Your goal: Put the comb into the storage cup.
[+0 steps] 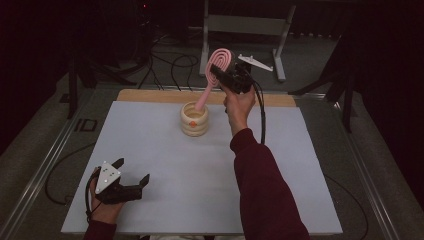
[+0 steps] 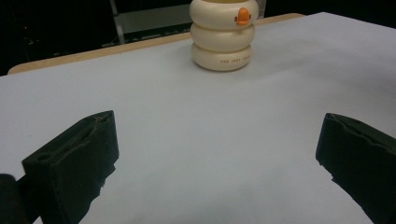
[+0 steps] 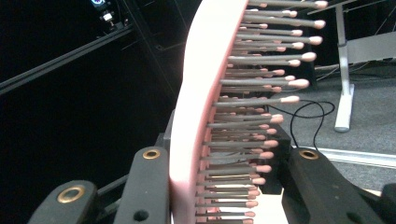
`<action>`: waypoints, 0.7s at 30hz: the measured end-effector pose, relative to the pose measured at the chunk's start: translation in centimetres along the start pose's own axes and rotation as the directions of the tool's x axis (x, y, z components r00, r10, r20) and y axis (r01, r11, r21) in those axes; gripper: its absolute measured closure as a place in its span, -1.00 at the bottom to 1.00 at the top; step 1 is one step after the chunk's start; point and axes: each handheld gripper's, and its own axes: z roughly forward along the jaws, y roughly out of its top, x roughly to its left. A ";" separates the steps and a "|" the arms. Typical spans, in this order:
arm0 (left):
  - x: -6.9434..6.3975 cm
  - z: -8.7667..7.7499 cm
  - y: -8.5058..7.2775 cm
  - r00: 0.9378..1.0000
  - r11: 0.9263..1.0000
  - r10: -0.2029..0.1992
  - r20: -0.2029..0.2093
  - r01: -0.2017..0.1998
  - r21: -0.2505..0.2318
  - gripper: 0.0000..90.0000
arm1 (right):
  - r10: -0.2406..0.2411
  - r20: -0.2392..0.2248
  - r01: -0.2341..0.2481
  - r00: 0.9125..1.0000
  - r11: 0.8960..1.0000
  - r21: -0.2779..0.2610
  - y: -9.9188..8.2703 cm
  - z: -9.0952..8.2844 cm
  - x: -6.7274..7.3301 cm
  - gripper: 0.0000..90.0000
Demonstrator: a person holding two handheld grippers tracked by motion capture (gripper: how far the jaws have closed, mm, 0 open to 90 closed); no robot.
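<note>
We note a bench (image 1: 150, 150) topped with a pale grey sheet, a strip of bare wood showing along its far edge. Near the far middle stands a cream ribbed holder of three stacked rings (image 1: 194, 119), open at the top. The right hand-held gripper (image 1: 226, 76) is raised above and beyond it, clamped on the head of a pink oval-headed plastic hairbrush (image 1: 219, 62); the brush slants down, its handle end dipping into the holder's mouth. The left hand-held gripper (image 1: 131, 172) rests low at the near left corner of the bench, jaws spread wide, nothing between them, well apart from the holder. Beyond the bench we see a grey metal stand (image 1: 245, 30) and black cables (image 1: 170, 65) on the floor. The left gripper view adds an orange duck-bill mark (image 2: 242, 16) and a line of small lettering on the holder's side, too small to read. The right gripper view gives the brush edge-on: grey bristles with pink ball tips (image 3: 261, 116) pointing toward the right jaw, the pink back against the left jaw.
</note>
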 end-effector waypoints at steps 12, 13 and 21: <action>0.0 0.0 0.0 1.000 1.000 -0.002 -0.001 0.002 0.000 -1.00 | 0.012 0.011 -0.012 1.000 1.000 -0.017 -0.2 0.4 -0.1 0.43; 0.0 0.0 0.0 1.000 1.000 -0.002 -0.001 0.002 0.000 -1.00 | 0.012 0.011 -0.012 1.000 1.000 -0.017 -0.2 0.4 -0.1 0.43; -0.1 0.0 0.0 1.000 1.000 -0.003 0.003 0.003 -0.001 -1.00 | 0.015 0.022 -0.014 1.000 0.999 -0.031 -0.5 0.7 -0.2 0.43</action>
